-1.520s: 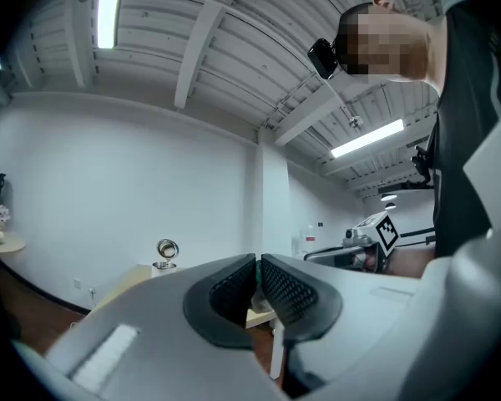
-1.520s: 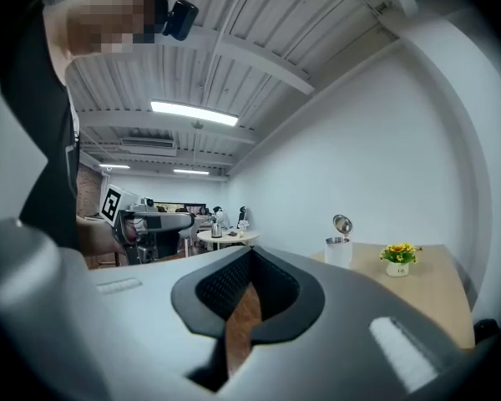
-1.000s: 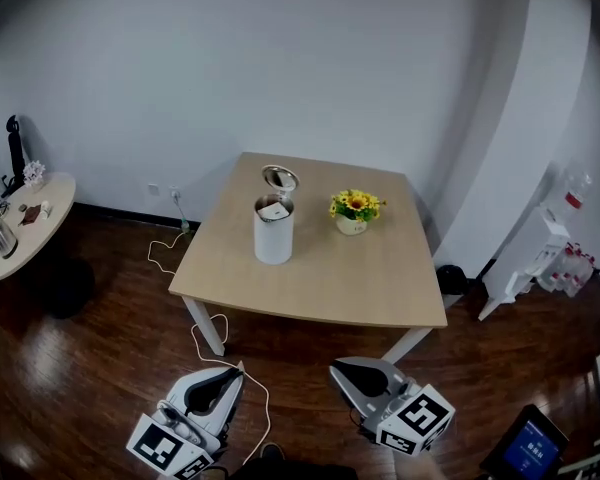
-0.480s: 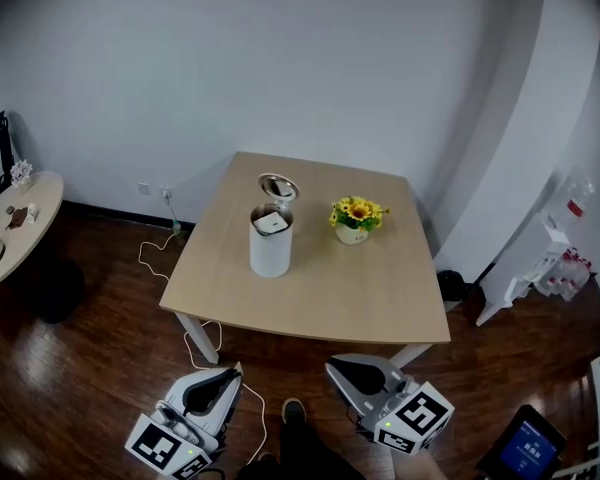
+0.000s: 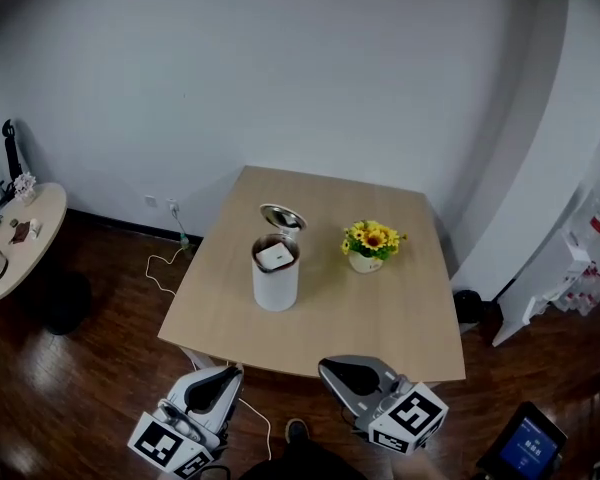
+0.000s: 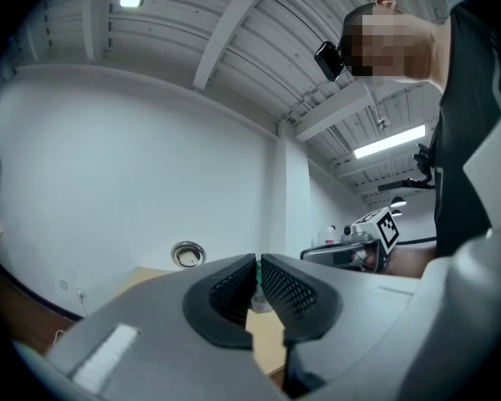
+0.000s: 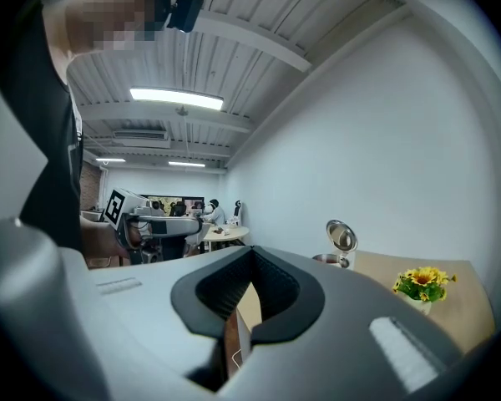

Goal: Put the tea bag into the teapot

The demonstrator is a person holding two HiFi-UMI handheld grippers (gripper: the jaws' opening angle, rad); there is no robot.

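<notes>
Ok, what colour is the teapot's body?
White; the teapot shows best in the head view.

**Off-task items in view**

Wooden table (image 5: 380, 318) stands on dark wood floor (image 5: 80, 388). Flower pot (image 5: 372, 246) with yellow blooms sits upright on it, right of centre. White cable (image 5: 160, 265) lies on the floor by the table's left edge. Round side table (image 5: 25, 238) far left, cluttered. Black bin (image 5: 468, 306) sits off the table's right side.

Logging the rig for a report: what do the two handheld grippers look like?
The left gripper and right gripper match: light grey moulded shells, black textured pads, and a white marker cube with black squares at the rear of each.
</notes>
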